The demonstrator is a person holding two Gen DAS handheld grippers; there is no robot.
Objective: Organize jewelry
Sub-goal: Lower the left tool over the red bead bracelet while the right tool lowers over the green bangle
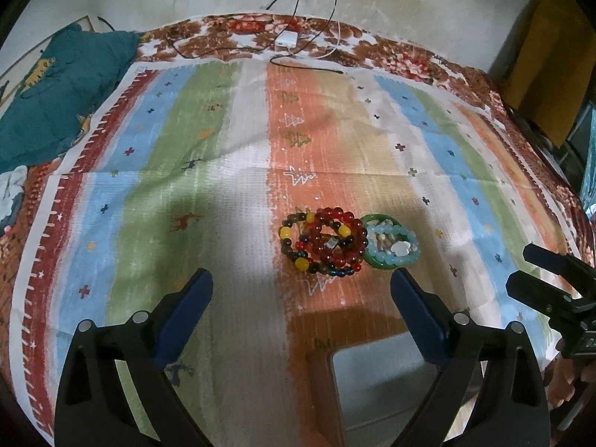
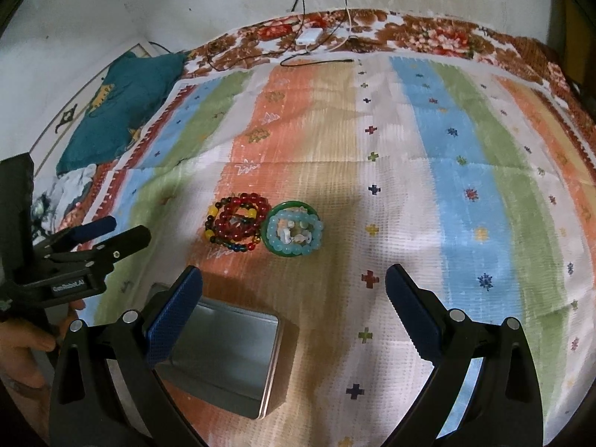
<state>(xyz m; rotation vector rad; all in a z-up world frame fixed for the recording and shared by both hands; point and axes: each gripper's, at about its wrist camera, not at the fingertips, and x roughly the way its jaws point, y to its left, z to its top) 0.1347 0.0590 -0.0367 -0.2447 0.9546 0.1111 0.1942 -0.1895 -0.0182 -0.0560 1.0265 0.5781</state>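
A heap of red, dark and yellow bead bracelets (image 1: 327, 240) (image 2: 236, 223) lies on the striped cloth. Touching its right side is a green bangle (image 1: 391, 244) (image 2: 294, 229) with a pale blue bead bracelet and small white pieces inside it. An open, empty metal tin (image 2: 223, 354) (image 1: 383, 380) sits nearer than the jewelry. My left gripper (image 1: 301, 290) (image 2: 126, 229) is open, short of the beads and holding nothing. My right gripper (image 2: 294, 283) (image 1: 521, 266) is open too, empty, with its left finger over the tin.
The striped cloth (image 1: 208, 193) covers a floral bedspread (image 2: 439, 33). A teal cushion (image 1: 63, 89) lies at the far left. Cables and a white charger (image 1: 287, 40) rest by the far wall. A hand (image 2: 22, 350) holds the left gripper.
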